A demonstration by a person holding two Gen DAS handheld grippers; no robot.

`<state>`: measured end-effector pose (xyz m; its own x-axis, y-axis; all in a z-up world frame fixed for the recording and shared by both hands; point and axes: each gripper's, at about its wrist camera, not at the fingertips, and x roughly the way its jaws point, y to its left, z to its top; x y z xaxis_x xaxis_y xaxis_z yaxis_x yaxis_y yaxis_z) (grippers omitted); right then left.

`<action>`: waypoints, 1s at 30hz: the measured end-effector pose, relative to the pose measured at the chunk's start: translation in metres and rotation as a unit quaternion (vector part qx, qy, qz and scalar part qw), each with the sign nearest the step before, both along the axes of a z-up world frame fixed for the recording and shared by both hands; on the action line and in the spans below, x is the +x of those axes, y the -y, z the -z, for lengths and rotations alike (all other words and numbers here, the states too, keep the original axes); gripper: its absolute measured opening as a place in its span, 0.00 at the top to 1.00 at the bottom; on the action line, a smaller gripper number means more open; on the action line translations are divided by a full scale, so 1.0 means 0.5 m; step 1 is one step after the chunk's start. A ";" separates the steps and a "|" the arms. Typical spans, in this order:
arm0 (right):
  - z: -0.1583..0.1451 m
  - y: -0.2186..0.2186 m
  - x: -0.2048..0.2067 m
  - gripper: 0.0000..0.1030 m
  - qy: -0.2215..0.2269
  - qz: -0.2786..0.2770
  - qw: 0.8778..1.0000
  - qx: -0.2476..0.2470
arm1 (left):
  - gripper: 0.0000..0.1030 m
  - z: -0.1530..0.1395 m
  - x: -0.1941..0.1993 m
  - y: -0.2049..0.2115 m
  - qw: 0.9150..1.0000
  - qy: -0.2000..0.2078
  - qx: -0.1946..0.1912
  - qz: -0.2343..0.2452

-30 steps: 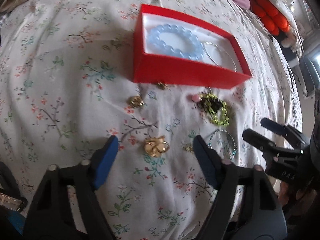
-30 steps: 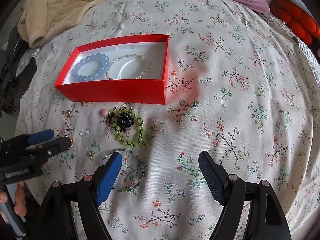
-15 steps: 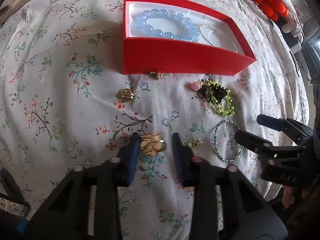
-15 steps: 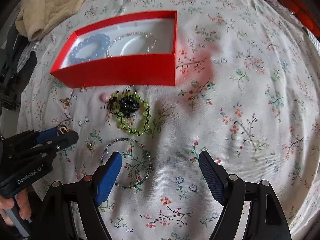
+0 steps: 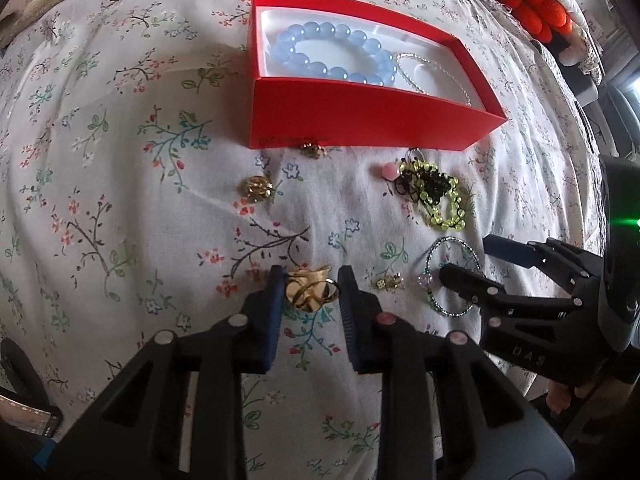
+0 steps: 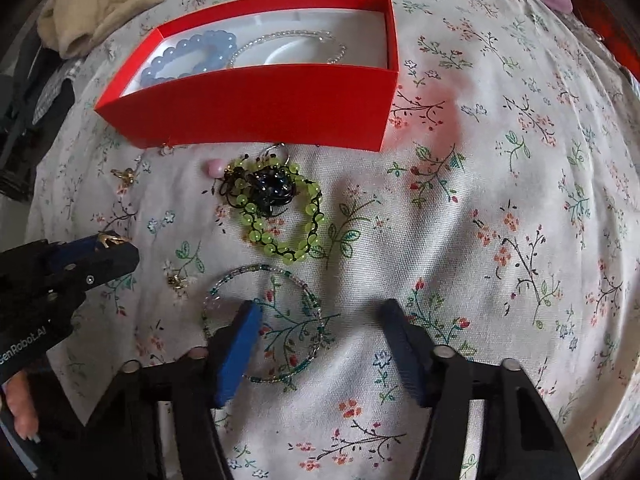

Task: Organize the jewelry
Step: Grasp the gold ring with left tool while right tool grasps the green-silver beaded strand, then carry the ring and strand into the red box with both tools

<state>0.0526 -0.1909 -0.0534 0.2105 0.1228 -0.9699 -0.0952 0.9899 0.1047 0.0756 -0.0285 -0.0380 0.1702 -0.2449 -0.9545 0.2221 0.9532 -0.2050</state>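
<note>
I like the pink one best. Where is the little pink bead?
In both views the pink bead lies on the flowery bedspread, just in front of the red box and right beside the left end of the green bracelet.

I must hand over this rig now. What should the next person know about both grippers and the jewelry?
Left gripper: closed around the gold ring on the bedsheet, not lifted.
Right gripper: open, empty, over the thin beaded bracelet.
Done: blue bead bracelet and silver chain lie in the red box.
Left: gold ring, thin beaded bracelet, green bead bracelet, pink bead, small gold pieces in front of the box.
</note>
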 end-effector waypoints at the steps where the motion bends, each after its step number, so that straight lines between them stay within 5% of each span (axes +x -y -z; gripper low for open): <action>1: -0.001 0.003 0.000 0.49 0.000 0.002 1.000 0.003 | 0.72 -0.001 0.000 -0.001 1.000 0.000 0.000 0.000; 7: -0.004 0.019 -0.017 0.75 0.005 0.004 1.000 0.011 | 0.72 -0.003 0.000 0.001 1.000 0.002 0.002 0.001; 15: -0.004 0.022 -0.035 0.92 0.014 -0.020 1.000 0.016 | 0.72 -0.001 -0.003 0.011 1.000 0.005 0.007 0.001; 30: -0.123 0.054 -0.071 0.96 0.085 -0.015 0.994 0.063 | 0.72 -0.052 -0.001 -0.014 0.999 0.039 -0.019 -0.007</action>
<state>0.0173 -0.2178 0.0082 0.3635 0.2496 -0.8975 -0.1521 0.9664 0.2072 0.0750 -0.0216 -0.0118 0.2467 -0.2786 -0.9282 0.2252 0.9481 -0.2247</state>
